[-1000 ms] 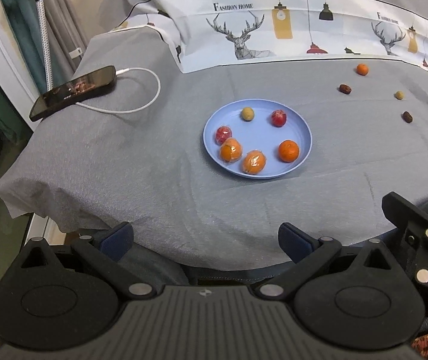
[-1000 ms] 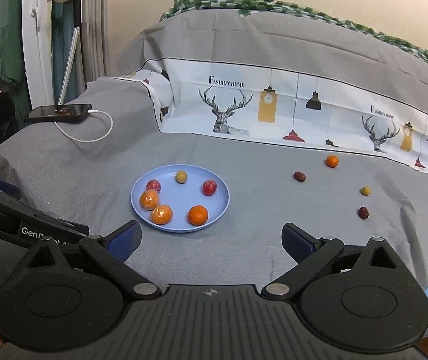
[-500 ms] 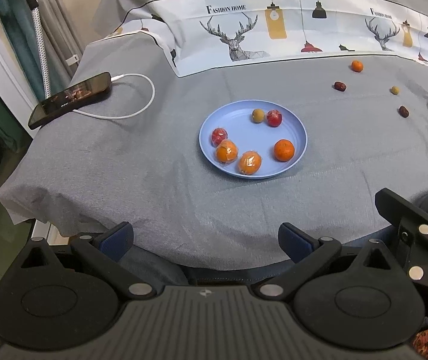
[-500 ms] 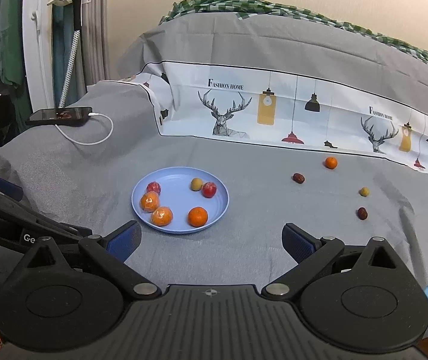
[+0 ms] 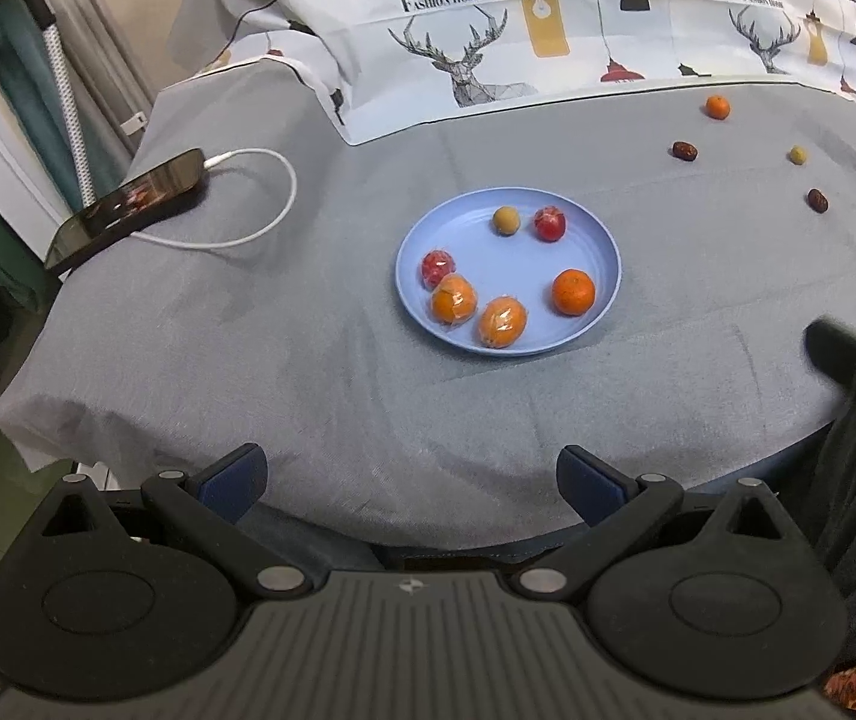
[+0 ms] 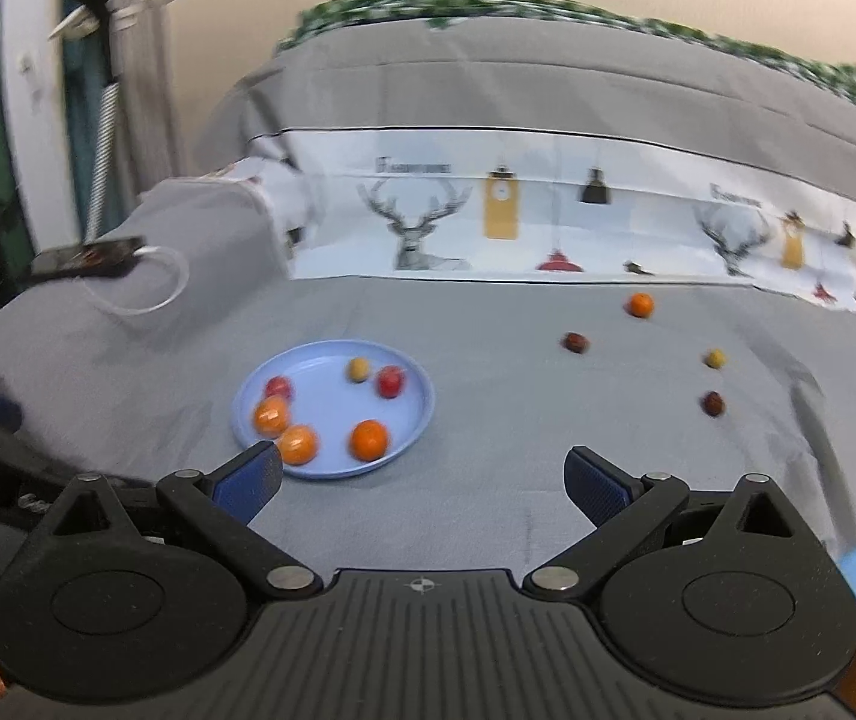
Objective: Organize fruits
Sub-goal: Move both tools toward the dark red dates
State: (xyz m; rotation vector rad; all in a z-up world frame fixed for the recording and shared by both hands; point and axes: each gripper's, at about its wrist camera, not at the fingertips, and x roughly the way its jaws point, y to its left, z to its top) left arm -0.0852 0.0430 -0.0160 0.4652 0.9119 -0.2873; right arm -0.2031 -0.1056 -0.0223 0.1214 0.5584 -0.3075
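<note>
Here, both grippers hang wide open and empty at the bed's near edge.

The left gripper [image 5: 410,483] and right gripper [image 6: 422,480] face a blue plate [image 5: 605,252] mid-bed holding six fruits. Four loose ones lie toward the far right corner: a small orange [image 6: 640,305], two dark dates [image 6: 575,342], a yellowish fruit [image 6: 714,358]. A phone [image 5: 128,207] charges at the left edge.

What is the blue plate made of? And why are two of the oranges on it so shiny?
The blue plate looks like plastic: one flat pastel colour, smooth, with a soft matte sheen and a thin raised rim, though glazed ceramic cannot be ruled out. The two shiny oranges seem wrapped in clear plastic film: white crinkly glints sit on their skins, while the bare orange beside them looks dull.
</note>
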